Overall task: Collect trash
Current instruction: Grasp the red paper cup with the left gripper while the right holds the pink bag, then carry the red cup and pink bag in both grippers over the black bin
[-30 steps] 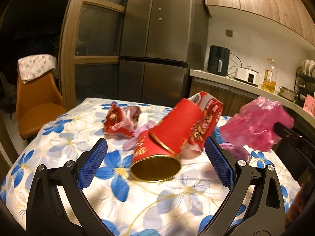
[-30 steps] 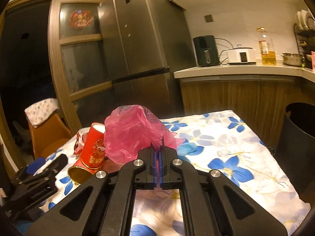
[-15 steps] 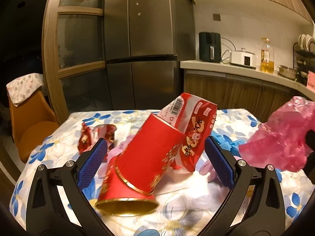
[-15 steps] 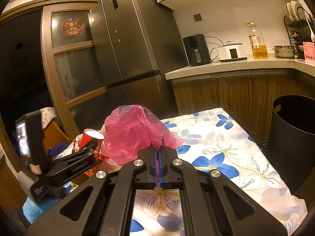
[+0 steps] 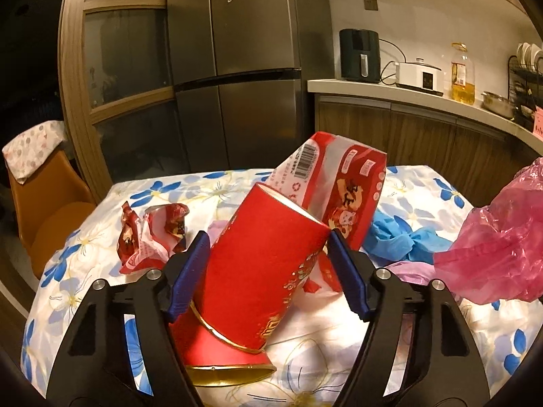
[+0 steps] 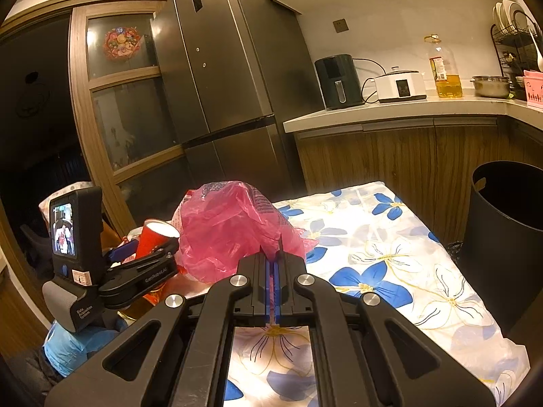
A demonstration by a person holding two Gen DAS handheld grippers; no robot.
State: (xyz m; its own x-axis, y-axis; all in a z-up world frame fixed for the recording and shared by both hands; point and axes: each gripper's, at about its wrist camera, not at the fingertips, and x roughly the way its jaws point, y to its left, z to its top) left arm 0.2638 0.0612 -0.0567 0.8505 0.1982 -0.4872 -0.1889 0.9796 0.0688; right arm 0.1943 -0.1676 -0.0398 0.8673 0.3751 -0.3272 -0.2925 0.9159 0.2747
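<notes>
My left gripper point(image 5: 268, 264) is shut on a red paper cup stack point(image 5: 261, 271) with gold rims, tilted, rim toward the camera. Both blue pads touch its sides. Behind it leans a red snack box point(image 5: 342, 186). A crumpled red wrapper point(image 5: 149, 237) lies to the left, blue gloves point(image 5: 397, 240) to the right. My right gripper point(image 6: 275, 264) is shut on a pink plastic bag point(image 6: 234, 230), held above the floral tablecloth point(image 6: 390, 271). The bag also shows in the left wrist view point(image 5: 502, 251). The left gripper point(image 6: 135, 268) and the cup point(image 6: 152, 240) show in the right wrist view.
A black trash bin point(image 6: 502, 247) stands off the table's right edge. A fridge point(image 5: 237, 68) and kitchen counter point(image 6: 407, 108) with appliances stand behind. An orange chair point(image 5: 44, 210) stands at the left.
My left gripper has moved in and closed on the red cups, from open to gripping. My right gripper with the pink bag has shifted right, and the bin shows more.
</notes>
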